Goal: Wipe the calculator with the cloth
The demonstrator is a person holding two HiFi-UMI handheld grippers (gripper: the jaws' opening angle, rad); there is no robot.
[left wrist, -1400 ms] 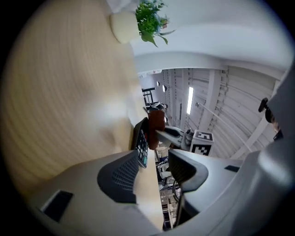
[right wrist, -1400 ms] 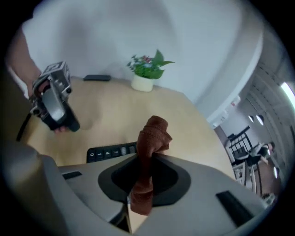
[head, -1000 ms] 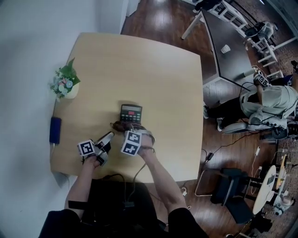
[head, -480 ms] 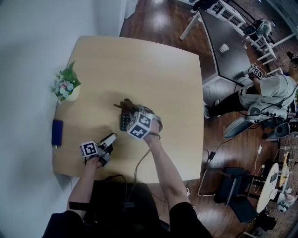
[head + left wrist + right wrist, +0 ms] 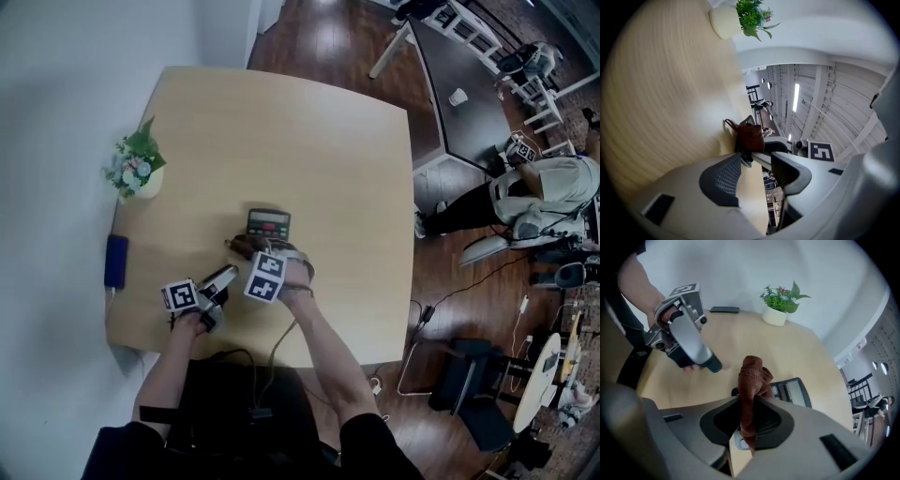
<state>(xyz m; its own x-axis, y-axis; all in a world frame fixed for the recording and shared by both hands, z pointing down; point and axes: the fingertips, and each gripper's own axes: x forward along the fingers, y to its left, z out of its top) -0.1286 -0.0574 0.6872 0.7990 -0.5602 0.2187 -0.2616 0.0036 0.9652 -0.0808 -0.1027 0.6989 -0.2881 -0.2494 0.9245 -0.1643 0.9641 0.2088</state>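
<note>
You are gripping the brown cloth point(image 5: 752, 373) in your right gripper point(image 5: 749, 404) — its fingers are clamping on the bunched fabric, and the loose end is hanging over the key end of the calculator point(image 5: 268, 223), which is lying flat near the middle of the counter point(image 5: 309, 141). Your left gripper point(image 5: 756, 159) is waiting just beside the right one, short of the calculator, fingers partly apart and holding nothing. You are, as far as I can judge, in the middle of wiping — the display end is showing uncovered and is probably needing a pass yet.
</note>
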